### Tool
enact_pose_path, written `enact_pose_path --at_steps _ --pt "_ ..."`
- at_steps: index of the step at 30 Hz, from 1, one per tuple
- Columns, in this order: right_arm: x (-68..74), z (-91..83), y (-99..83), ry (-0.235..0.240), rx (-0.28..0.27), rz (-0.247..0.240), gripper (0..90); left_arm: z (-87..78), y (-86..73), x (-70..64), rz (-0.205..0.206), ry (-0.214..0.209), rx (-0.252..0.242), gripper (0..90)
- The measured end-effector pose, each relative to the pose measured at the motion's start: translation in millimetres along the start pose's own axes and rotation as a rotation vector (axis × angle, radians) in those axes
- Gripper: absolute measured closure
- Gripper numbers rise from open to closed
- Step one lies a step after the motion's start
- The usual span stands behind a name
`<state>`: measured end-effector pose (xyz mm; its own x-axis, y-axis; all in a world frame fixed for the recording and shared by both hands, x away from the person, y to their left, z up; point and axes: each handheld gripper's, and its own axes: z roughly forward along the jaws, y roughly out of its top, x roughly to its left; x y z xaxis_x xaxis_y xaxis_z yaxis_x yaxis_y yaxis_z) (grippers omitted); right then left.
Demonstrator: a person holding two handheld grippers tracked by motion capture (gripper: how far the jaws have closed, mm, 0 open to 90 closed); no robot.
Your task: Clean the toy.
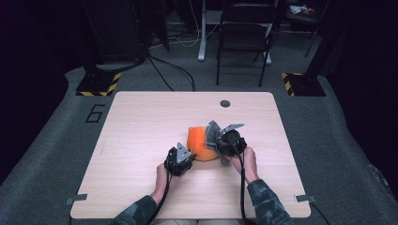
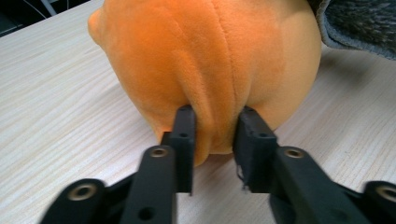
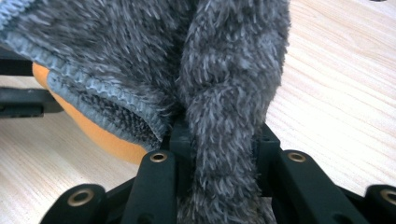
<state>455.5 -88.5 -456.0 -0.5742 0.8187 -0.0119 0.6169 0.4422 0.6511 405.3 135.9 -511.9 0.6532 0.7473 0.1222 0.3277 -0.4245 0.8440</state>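
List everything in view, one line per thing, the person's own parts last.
plush toy: one, orange, middle of the table, pinched by the left gripper.
fuzzy knit cloth: one, grey, against the toy's right side, gripped by the right gripper.
table: one, light wood.
folding chair: one, black, on the floor beyond the table.
floor cables: several, black and white, beyond the table.
left gripper: one, black, shut on the toy.
right gripper: one, black, shut on the cloth.
hands: two, holding the grippers.
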Motion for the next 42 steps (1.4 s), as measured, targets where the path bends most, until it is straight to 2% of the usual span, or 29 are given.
enact_pose_path --at_steps 2,6,10,11,13,14,17,18,19,20,24,27,29,30,42 --pt "-0.9 -3.1 1.8 0.006 -0.003 0.007 69.0 -2.0 0.8 1.5 0.003 -0.007 -0.011 79.4" --pt "-2.2 -11.7 6.1 0.004 -0.018 0.014 69.0 -6.6 4.3 4.5 0.000 -0.021 -0.031 81.8" --pt "2.8 -32.3 16.1 0.001 -0.085 0.004 69.0 -14.8 11.0 6.2 0.004 -0.048 -0.047 82.8" --pt "2.8 -32.3 16.1 0.001 -0.085 0.004 69.0 -14.8 11.0 6.2 0.004 -0.048 -0.047 82.7" --pt "10.2 -40.8 20.7 0.007 -0.106 -0.010 69.0 -18.7 14.0 4.9 -0.001 -0.061 -0.059 82.8" --pt "20.9 -46.1 24.7 0.022 -0.120 -0.037 68.9 -20.8 15.8 4.0 0.001 -0.072 -0.059 82.7" --pt "28.9 -44.5 26.0 0.027 -0.127 -0.064 68.8 -23.2 18.0 0.4 -0.005 -0.095 -0.061 82.7" --pt "35.6 -38.7 25.7 0.030 -0.110 -0.096 68.7 -23.6 18.4 -1.5 0.003 -0.103 -0.058 82.7" --pt "35.6 -38.7 25.7 0.030 -0.110 -0.096 68.7 -23.6 18.4 -1.5 0.003 -0.103 -0.058 82.7" --pt "38.8 -29.9 23.1 0.009 -0.081 -0.119 68.7 -22.1 18.1 -2.3 0.007 -0.103 -0.045 82.7" --pt "34.2 -23.3 20.1 0.003 -0.071 -0.096 68.7 -19.5 16.5 0.2 -0.005 -0.104 -0.041 82.5" --pt "32.0 -21.8 18.6 -0.013 -0.058 -0.100 68.6 -18.8 15.8 1.8 -0.011 -0.104 -0.036 82.5" --pt "27.6 -19.1 16.5 -0.013 -0.046 -0.095 68.5 -17.7 14.4 3.7 -0.013 -0.102 -0.030 82.4" --pt "23.2 -16.6 14.4 -0.020 -0.029 -0.078 68.5 -16.7 13.3 5.3 -0.029 -0.105 -0.028 82.4" --pt "-3.1 -1.7 1.8 -0.031 0.055 -0.009 68.5 -14.2 10.4 10.7 -0.040 -0.098 -0.019 82.2"
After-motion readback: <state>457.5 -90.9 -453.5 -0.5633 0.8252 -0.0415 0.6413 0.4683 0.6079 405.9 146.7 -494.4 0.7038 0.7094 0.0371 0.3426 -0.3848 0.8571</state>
